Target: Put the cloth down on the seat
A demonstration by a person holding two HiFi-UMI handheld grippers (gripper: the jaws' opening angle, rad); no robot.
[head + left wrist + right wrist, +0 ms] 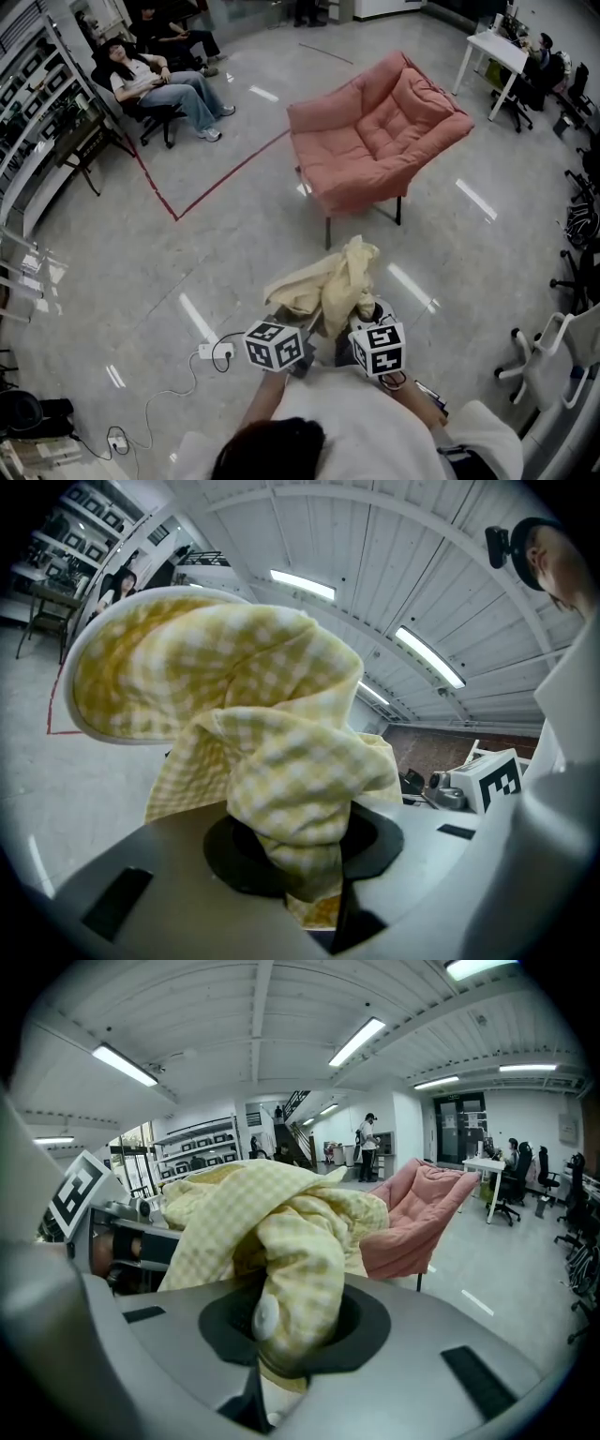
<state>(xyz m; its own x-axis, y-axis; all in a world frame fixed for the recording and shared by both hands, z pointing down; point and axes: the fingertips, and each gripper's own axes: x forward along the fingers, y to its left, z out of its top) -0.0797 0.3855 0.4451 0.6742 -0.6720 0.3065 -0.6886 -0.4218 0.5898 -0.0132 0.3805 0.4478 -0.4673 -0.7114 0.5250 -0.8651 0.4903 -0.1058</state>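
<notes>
A yellow-and-white checked cloth (328, 286) is bunched up in the air between both grippers, in front of the person's chest. My left gripper (298, 326) is shut on one bunch of the cloth (281, 733), which fills the gap between its jaws. My right gripper (361, 321) is shut on another bunch of the cloth (281, 1222), with a white button showing at the grip. The pink cushioned chair (380, 131) stands a stretch of floor beyond the cloth, and its seat (361, 150) is bare. The chair (422, 1213) also shows to the right of the cloth in the right gripper view.
A person sits in an office chair (159, 84) at the far left beside shelving (37, 122). Red tape (216, 183) marks the floor left of the pink chair. A white table (492, 56) stands far right, office chairs (553, 356) near right. A power strip with cable (211, 353) lies at lower left.
</notes>
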